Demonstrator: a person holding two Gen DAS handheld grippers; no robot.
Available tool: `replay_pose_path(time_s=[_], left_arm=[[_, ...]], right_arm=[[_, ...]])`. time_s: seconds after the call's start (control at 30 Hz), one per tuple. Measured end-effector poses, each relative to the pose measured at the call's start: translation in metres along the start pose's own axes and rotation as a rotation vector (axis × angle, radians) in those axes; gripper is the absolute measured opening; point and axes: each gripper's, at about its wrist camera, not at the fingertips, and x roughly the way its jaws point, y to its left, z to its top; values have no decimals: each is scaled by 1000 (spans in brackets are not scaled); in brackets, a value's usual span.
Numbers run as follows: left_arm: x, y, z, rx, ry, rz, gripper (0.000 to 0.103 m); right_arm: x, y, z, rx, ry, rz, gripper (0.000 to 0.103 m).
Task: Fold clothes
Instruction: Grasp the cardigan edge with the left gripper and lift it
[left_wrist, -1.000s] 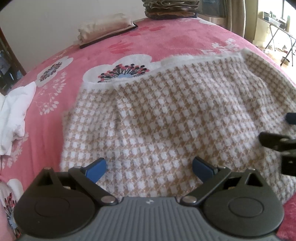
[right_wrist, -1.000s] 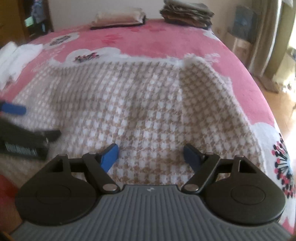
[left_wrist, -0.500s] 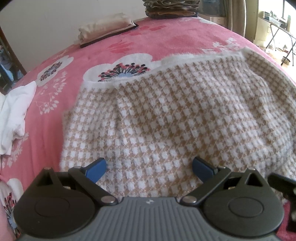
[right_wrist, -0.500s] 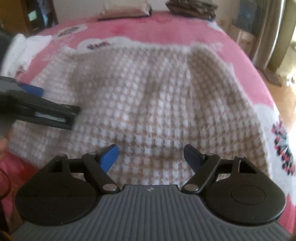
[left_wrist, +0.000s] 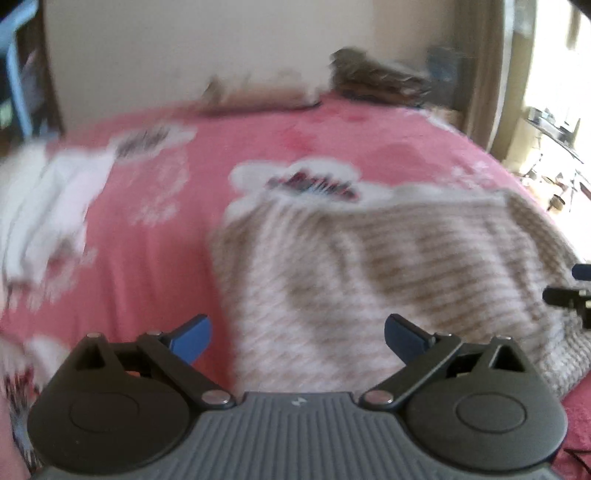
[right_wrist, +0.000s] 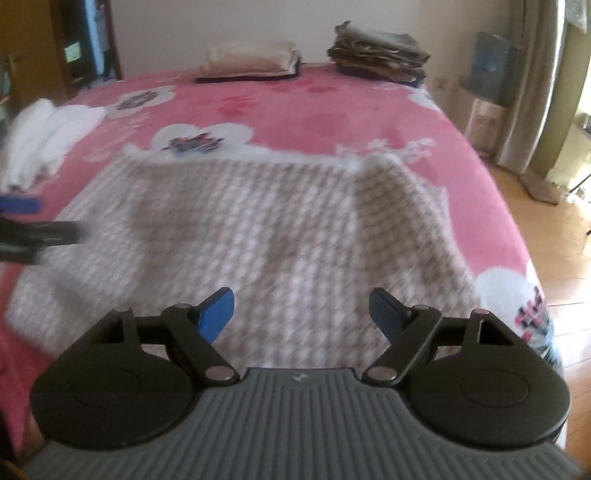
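Here is the checked beige-and-white garment (right_wrist: 258, 229), spread across the near half of the pink flowered bed (right_wrist: 295, 107), and it is far from folded: only its far right corner (right_wrist: 384, 177) is turned up and over, the rest lies open. Both claws hang above it with nothing gripped. The right claw (right_wrist: 301, 314) stands wide over the near middle of the cloth, blue pads clear of the fabric. The left claw (left_wrist: 295, 336) is just as wide, poised over the garment's near left edge where cloth meets bedspread. Judging by that, a fresh grasp and the main folds are all to come (plenty of work left).

At the far edge sit a finished stack of folded clothes (right_wrist: 380, 55) and a folded beige piece (right_wrist: 251, 62), so some items look done; loose white clothing (right_wrist: 48, 136) waits at the left.

The right wrist view alone shows the turned corner crisply; the left view is smeared, but catches the right claw's tip at its right margin.
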Motion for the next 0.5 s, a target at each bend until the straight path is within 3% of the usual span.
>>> replay_pose_path(time_s=[0.1,0.2,0.5], left_arm=[[15,29,-7,-125,94,-47,100],[30,44,-13,-187,155,-116,92],[73,61,10,-258,121,-207,90]], right_arm=[[19,-5,0,-8,-16,-6,81],[40,-5,-12,-7,15,4,86],[38,-5,-14,-4,7,1,86]])
